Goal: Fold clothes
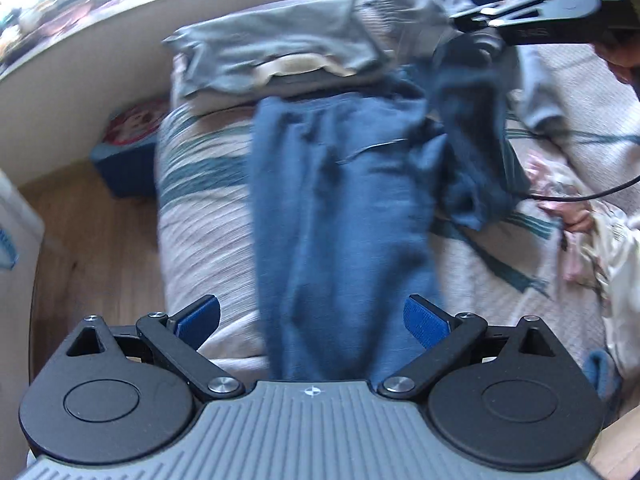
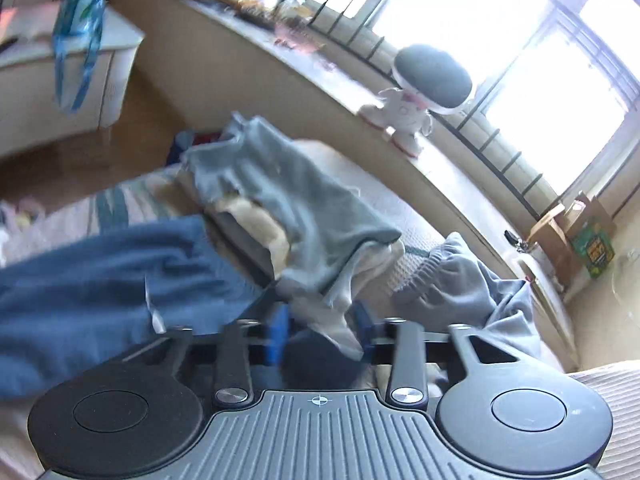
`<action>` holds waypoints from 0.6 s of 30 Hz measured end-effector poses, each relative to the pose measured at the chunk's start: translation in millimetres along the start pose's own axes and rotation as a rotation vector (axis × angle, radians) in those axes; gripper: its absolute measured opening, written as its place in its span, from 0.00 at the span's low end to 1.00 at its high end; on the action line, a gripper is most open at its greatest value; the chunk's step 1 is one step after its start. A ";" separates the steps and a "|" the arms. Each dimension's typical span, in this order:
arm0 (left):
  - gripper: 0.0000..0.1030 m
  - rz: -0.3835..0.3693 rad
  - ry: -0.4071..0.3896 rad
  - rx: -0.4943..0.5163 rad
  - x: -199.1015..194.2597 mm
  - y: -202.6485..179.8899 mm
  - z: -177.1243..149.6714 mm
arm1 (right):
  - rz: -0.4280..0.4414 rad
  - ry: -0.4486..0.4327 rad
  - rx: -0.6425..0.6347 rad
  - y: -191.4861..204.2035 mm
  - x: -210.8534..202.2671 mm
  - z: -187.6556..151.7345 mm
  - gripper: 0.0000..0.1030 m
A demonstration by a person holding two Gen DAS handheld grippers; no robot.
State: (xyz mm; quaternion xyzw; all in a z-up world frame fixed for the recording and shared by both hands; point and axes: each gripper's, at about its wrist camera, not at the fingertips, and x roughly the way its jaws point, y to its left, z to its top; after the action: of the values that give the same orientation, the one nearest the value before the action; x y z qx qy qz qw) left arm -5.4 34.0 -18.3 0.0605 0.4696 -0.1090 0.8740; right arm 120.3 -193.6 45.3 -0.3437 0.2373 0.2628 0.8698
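- The left hand-held gripper (image 1: 312,322), at the bottom of the left wrist view, has its blue-padded jaws spread wide with nothing gripped; it hovers over the near end of the garment, probably placed to take a hem for the next fold.
- The long blue knitted trousers (image 1: 336,208) lie stretched up the middle of that view on the striped pale bedspread (image 1: 200,220), flat enough to fold lengthwise.
- The right hand-held gripper (image 2: 322,334), at the bottom centre of the right wrist view, has its jaws partly apart; dark blue cloth lies below the gap, but blur hides whether the pads touch it, so a grip cannot be told.
- In the left wrist view the right tool shows at upper right, above a bunched-up part of the blue cloth.
- The grey folded garment (image 2: 296,200) tops a stack at the far end of the bed, apparently finished pieces kept aside.
- A crumpled grey sweatshirt (image 2: 476,284) lies to the right, seemingly awaiting folding.
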 end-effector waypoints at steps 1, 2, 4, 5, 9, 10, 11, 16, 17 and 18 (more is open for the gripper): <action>0.96 0.003 0.008 -0.011 2.4 4.0 -0.2 | 0.012 0.009 0.020 -2.1 -1.0 -5.3 0.50; 0.96 -0.001 0.012 -0.010 4.5 4.8 0.5 | 0.029 0.028 0.038 -3.3 -3.5 -13.7 0.50; 0.96 -0.017 0.013 0.008 8.1 1.8 3.3 | 0.070 0.072 0.073 -4.6 -10.0 -32.5 0.50; 0.96 -0.030 0.008 0.022 9.1 -1.6 5.2 | 0.096 0.093 0.073 -1.9 -13.5 -43.5 0.50; 0.96 -0.107 -0.041 0.095 12.8 -25.6 15.9 | 0.200 0.182 0.047 17.6 -24.2 -87.3 0.50; 0.96 -0.132 -0.060 0.120 14.3 -34.4 19.2 | 0.224 0.203 0.051 21.7 -24.2 -96.0 0.50; 0.96 -0.161 -0.079 0.153 16.1 -45.1 22.5 | 0.247 0.216 0.060 24.6 -23.6 -103.5 0.50; 0.90 -0.268 -0.096 0.280 44.0 -103.3 40.0 | 0.277 0.248 0.084 29.9 -6.2 -127.5 0.48; 0.84 -0.269 -0.086 0.291 53.4 -113.2 42.7 | 0.282 0.260 0.095 28.5 -1.4 -131.3 0.48; 0.82 -0.273 -0.080 0.304 61.7 -121.6 44.0 | 0.296 0.270 0.103 27.3 1.6 -134.8 0.48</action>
State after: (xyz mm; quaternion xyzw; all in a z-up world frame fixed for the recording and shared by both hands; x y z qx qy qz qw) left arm 33.1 -101.3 -45.8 0.1231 0.4167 -0.2985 0.8498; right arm 73.3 -273.5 -56.3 -0.2920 0.4127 0.3269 0.7985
